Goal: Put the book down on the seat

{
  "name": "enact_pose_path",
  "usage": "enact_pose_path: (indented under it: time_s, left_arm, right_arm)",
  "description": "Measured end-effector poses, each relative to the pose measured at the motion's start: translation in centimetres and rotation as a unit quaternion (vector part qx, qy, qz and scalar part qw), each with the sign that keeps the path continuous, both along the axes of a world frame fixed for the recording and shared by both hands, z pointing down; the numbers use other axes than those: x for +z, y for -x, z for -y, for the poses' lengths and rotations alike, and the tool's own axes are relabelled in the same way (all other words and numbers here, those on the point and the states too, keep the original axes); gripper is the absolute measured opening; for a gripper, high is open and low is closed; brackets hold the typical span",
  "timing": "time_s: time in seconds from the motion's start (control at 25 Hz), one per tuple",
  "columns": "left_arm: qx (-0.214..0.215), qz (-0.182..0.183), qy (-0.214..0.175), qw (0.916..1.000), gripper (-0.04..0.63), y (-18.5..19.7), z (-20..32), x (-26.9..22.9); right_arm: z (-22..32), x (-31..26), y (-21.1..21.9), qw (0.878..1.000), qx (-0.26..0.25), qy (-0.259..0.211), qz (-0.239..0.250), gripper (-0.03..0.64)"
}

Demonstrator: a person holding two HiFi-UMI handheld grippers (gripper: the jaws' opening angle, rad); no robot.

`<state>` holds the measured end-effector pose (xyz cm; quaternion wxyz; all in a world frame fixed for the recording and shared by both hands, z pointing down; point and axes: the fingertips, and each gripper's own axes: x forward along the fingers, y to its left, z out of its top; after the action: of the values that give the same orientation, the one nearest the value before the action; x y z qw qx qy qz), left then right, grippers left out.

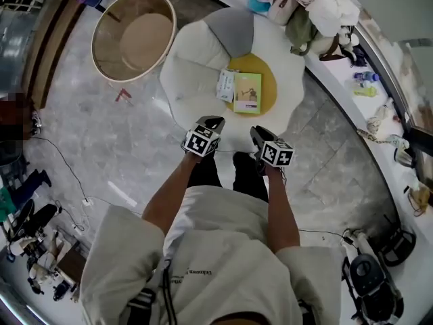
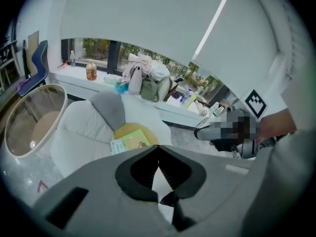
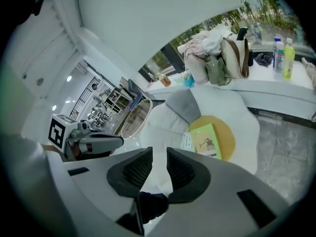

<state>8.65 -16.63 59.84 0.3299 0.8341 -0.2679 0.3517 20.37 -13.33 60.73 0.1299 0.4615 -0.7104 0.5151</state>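
A green book (image 1: 247, 92) lies flat on the yellow round cushion (image 1: 268, 80) in the middle of the white petal-shaped seat (image 1: 193, 66), with a white booklet (image 1: 226, 84) beside it on its left. Nothing touches the book. My left gripper (image 1: 214, 122) and right gripper (image 1: 258, 133) hang side by side above the seat's near edge, clear of it. In the left gripper view the gripper (image 2: 158, 147) has its tips together, empty, with the book (image 2: 136, 140) beyond. In the right gripper view the gripper (image 3: 159, 152) shows a gap with nothing in it; the book (image 3: 208, 141) lies ahead.
A grey cushion (image 1: 230, 29) leans at the seat's back. A round wood-rimmed glass table (image 1: 134, 36) stands to the left. A white window ledge (image 1: 338, 66) curves behind and to the right, carrying bags and clothes (image 1: 304, 5). Cables (image 1: 67, 175) run over the marble floor.
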Motion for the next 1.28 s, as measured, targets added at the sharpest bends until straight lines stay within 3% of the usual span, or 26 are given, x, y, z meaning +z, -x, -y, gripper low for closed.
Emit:
enact_pose_path:
  time_s: [0.28,0.36,0.48,0.64,0.96,1.28]
  left_arm:
    - [-0.038,-0.007,-0.029,0.9988,0.008,1.5,-0.5,-7.7]
    - [-0.042,-0.007,-0.035,0.9985,0.008,1.4,-1.2,-8.6]
    - [-0.025,0.007,-0.044,0.9987,0.008,1.8,-1.3,-8.6]
    - [-0.017,0.007,-0.038,0.9991,0.008,2.0,-2.4,-8.5]
    - [0.034,0.021,-0.044,0.9982,0.008,0.6,-3.2,-7.9]
    - [0.037,0.004,-0.054,0.9978,0.008,-0.5,-2.8,-8.6]
  right_arm:
    - [-0.4,-6.4,0.8,0.999,0.014,-0.032,-0.024,0.077]
    - [-0.7,-7.1,1.3,0.997,-0.027,-0.044,-0.049,0.074]
    - [-0.2,-7.9,1.6,0.985,-0.098,-0.070,-0.122,0.067]
    - [-0.6,-7.9,1.7,0.971,-0.148,-0.073,-0.172,0.052]
    - [-1.5,-6.9,1.6,0.969,-0.159,-0.050,-0.180,0.008]
    - [-2.0,-6.7,1.5,0.970,-0.152,-0.047,-0.183,0.008]
